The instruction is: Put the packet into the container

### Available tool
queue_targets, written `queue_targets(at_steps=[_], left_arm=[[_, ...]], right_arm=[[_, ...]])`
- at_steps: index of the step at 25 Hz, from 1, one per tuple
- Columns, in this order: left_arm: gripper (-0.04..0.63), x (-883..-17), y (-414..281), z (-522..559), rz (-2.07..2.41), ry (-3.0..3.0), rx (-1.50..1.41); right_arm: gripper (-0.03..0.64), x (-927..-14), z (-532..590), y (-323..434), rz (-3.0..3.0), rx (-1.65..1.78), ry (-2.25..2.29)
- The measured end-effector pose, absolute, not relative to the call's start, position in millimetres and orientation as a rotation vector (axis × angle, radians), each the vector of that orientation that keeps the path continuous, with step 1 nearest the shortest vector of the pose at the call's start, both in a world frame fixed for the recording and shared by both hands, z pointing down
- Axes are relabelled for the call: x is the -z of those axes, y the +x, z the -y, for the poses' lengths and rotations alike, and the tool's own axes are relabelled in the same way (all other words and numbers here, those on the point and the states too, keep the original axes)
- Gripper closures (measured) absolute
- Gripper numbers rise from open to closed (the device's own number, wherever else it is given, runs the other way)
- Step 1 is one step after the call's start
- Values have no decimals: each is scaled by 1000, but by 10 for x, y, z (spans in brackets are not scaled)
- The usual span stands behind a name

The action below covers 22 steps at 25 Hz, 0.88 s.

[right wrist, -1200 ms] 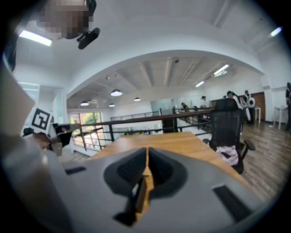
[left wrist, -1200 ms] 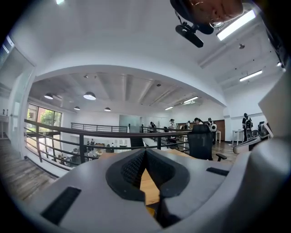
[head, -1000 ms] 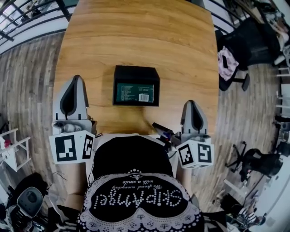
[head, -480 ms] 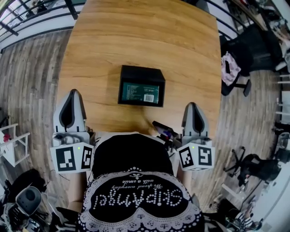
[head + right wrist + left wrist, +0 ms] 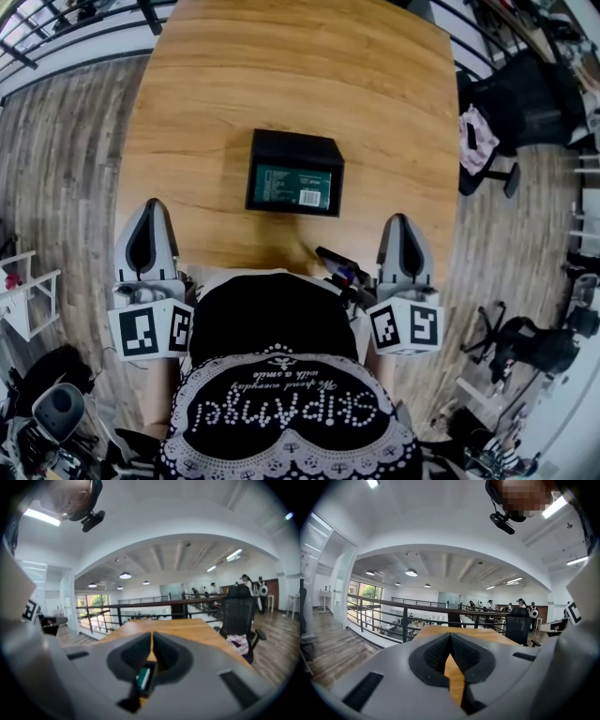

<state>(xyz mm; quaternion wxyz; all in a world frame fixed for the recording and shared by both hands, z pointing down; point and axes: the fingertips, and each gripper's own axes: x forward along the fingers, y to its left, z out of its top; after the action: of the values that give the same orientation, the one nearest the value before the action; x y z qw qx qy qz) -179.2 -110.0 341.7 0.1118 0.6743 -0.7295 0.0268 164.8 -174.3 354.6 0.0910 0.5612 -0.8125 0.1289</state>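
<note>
**A:** Where is the packet [image 5: 293, 186] to be found, and how does it lie from the grippers?

**B:** It is seen lying flat inside the container [image 5: 293, 146], at the middle of the counter [image 5: 300, 75]. Both are set with the long axis running left to right. The container lies farther out than both grippers and between them. The right gripper [image 5: 403, 219] is judged somewhat the nearer. The left gripper [image 5: 151, 202] is placed well out to the container's left.

**A:** And how are the grippers set?

**B:** Both are closed to a narrow slit at the tips, with nothing clamped. Low in the right gripper's gap a green and white patch is glimpsed; whether it is the packet beyond cannot be told.

**A:** What can be said of materials and shapes?

**B:** The container is a black, matte, straight-walled box, open on top and apparently rigid. The packet is thin and green, with fine print and a white barcode patch. The counter is of warm wood grain with rounded corners. The grippers are made of smooth grey shells with dark ribbed pads.

**A:** So what remains?

**B:** The placing is judged already done.
</note>
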Motion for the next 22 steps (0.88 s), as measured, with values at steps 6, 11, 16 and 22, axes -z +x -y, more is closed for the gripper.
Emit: queue_targets(at_steps=[6, 11, 16, 22], left_arm=[[568, -3497, -1792, 1083, 2128, 1972, -97], [568, -3550, -1696, 1108, 2087, 2003, -164], [568, -3571, -1625, 1145, 2069, 2031, -221], [568, -3589, -1578, 1199, 2054, 2037, -243]], right_arm=[[578, -3555, 1728, 1636, 2418, -393, 1666], [578, -3565, 1716, 1622, 2413, -386, 1647], [578, -3584, 1710, 1619, 2410, -391, 1636], [578, -3602, 1712, 1643, 2407, -402, 1637]])
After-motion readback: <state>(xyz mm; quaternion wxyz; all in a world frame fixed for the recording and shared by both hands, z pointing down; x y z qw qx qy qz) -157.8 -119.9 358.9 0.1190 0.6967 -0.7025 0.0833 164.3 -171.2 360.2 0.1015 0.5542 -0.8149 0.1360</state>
